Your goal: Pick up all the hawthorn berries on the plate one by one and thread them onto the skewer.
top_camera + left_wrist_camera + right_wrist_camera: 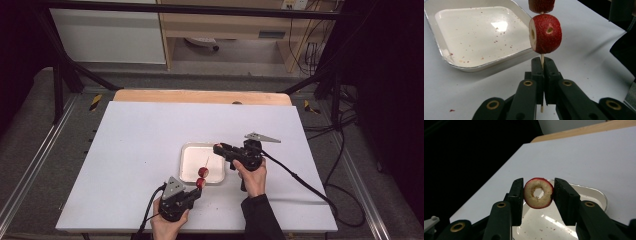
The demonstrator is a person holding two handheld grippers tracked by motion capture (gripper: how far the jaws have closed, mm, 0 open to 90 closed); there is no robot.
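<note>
The cored fruit ring (538,196), red-skinned with pale flesh and a hole through its middle, sits pinched between the jaws of the right gripper (218,148), gripped on its skin at opposite sides, above the white tray (186,172). It looks light and fairly firm but easily bruised or split, so the rim is the place to hold it, gently, with the hole left free; the cut face may be damp and slippery.

Over the tray's near edge, the left gripper (543,65) has its jaws pressed together on the lower end of a thin wooden skewer (542,59), which stands up and leans over the tray. Two red fruit pieces (546,37) are already threaded on it just above the jaws, and the bare pointed end (207,161) rises beyond them. That stick is likely stiff but snappable.

The ring hangs just beside and above the skewer's tip, over the tray's far right corner, not yet touching it. Lining the hole up with the point seems the next concern.
</note>
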